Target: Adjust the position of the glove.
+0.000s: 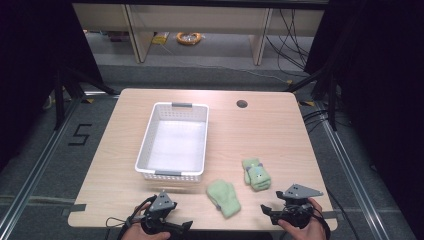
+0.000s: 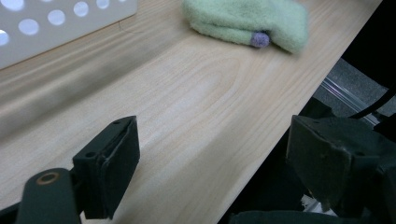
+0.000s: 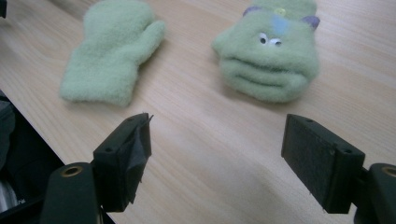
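Item one: plain green mitten point(image 1: 223, 198), fleece, lying flat on the desk point(image 1: 265, 135) near the front edge, roughly midway between the two grippers, thumb toward the right. In the right gripper view it lies ahead of the jaws on the left point(image 3: 112, 51); in the left gripper view it sits near the desk's front edge point(image 2: 245, 21), a small purple tip showing on it.

Item two: monster-face mitten point(image 1: 256, 174), same green, with eyes, a blue patch and purple ears, lying just beside the plain one, toward the desk's right edge and slightly farther back, the two apart. In the right gripper view point(image 3: 268, 51) the face looks up.

Item three: right gripper point(image 1: 272, 212), held in a hand at the front right corner, jaws spread wide, nothing between them, short of both mittens.

Item four: left gripper point(image 1: 175, 227), held at the front edge left of centre, jaws wide apart and holding nothing; one jaw is over the desk, the other beyond its edge.

Item five: white perforated basket point(image 1: 146, 145), rectangular, grey handles, standing left of centre and reaching back toward the rear edge, just behind the left gripper.

Item six: round cable hole point(image 1: 242, 104), rear of the desk, right of the basket.
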Demonstrator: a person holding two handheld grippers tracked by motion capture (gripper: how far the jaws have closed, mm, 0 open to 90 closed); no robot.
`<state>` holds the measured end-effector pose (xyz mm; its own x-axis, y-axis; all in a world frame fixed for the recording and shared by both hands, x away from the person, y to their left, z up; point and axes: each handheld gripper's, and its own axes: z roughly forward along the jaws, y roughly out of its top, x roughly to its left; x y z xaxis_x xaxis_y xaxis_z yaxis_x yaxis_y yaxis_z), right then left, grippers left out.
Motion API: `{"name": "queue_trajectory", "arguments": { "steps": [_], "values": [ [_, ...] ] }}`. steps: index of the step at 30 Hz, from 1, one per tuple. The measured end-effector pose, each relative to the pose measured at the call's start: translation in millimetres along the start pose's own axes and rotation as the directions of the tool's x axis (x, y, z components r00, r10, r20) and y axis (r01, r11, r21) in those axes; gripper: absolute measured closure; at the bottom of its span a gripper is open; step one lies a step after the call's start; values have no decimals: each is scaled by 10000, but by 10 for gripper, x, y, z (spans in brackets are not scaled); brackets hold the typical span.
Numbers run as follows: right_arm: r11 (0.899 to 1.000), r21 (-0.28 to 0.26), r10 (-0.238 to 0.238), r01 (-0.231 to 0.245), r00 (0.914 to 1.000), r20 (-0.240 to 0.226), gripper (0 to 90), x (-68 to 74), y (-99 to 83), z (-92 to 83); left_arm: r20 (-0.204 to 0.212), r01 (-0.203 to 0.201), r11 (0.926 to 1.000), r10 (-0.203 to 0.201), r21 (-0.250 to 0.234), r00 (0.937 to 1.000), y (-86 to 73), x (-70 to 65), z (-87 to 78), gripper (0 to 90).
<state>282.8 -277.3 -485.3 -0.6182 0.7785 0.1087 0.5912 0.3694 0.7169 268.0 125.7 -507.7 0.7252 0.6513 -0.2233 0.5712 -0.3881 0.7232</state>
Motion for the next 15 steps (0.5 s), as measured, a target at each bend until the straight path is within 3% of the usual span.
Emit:
{"name": "queue_trajectory", "arguments": {
  "steps": [4, 6, 7, 9, 10, 13, 14, 15],
  "values": [
    [9999, 97, -51, 51, 10000, -24, 278, 2, 1, 1, 23, 101, 9999, -101, -55, 9999, 1, -4, 3, 168],
    [10000, -3, 44, -44, 9999, -163, 300, 10, 3, -1, -4, 29, 10000, -29, -60, 10000, 8, 3, -5, 168],
    [9999, -1, 128, -128, 9999, -90, 321, 41, 10, -12, -15, 258, 9993, -259, -253, 9997, 17, -1, 2, 169],
    [9995, 144, 269, -266, 9995, -170, 325, 62, 18, -20, -107, 183, 9997, -184, -133, 9998, 25, 11, -7, 170],
    [9999, 40, -123, 124, 9998, -171, 343, 63, 32, -17, 28, 341, 9989, -340, -318, 9994, 46, -3, 4, 174],
    [9997, 84, -213, 215, 9997, -156, 353, 80, 46, -18, 90, 161, 9991, -158, -396, 9998, 80, -14, 11, 183],
    [9997, 220, 143, -136, 9994, -303, 358, 120, 52, -23, 74, 134, 9995, -132, -289, 9999, 97, -15, 15, 187],
    [9993, 15, -383, 383, 9987, -336, 371, 109, 76, -13, 277, 180, 9987, -167, -482, 9995, 143, -31, 43, 199]
  ]
}}
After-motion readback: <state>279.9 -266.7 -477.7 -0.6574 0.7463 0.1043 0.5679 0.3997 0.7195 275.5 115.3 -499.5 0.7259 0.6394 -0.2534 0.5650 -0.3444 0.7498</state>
